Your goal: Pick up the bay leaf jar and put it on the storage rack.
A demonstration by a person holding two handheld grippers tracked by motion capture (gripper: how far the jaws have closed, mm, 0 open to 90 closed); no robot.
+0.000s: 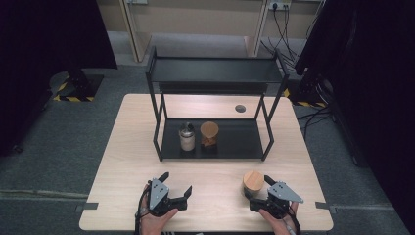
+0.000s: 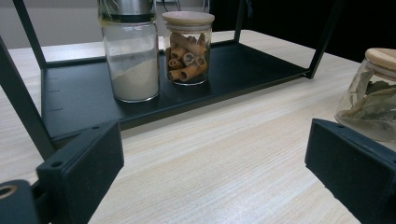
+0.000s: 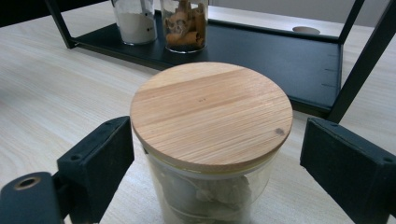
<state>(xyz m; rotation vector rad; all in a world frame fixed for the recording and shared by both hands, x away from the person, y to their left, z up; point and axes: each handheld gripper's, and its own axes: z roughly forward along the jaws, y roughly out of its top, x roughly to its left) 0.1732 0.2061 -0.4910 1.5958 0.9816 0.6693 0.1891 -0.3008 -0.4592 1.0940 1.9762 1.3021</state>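
Note:
A glass jar with a round wooden lid (image 1: 253,180) (image 3: 211,112), dried leaves inside, stands on the table at the front right. My right gripper (image 1: 258,188) (image 3: 215,140) is open with this jar between its jaws; a gap shows on the right side. My left gripper (image 1: 177,182) (image 2: 215,144) is open near the front left with nothing between its jaws. From the left gripper view the leaf jar (image 2: 373,93) stands at the right edge.
A black two-tier rack (image 1: 215,71) stands mid-table. Its lower shelf (image 1: 240,139) carries a jar of pale powder (image 1: 187,137) (image 2: 130,60) and a jar of cinnamon sticks (image 1: 209,134) (image 2: 187,46), side by side at the left. A round cable hole (image 1: 240,108) lies behind.

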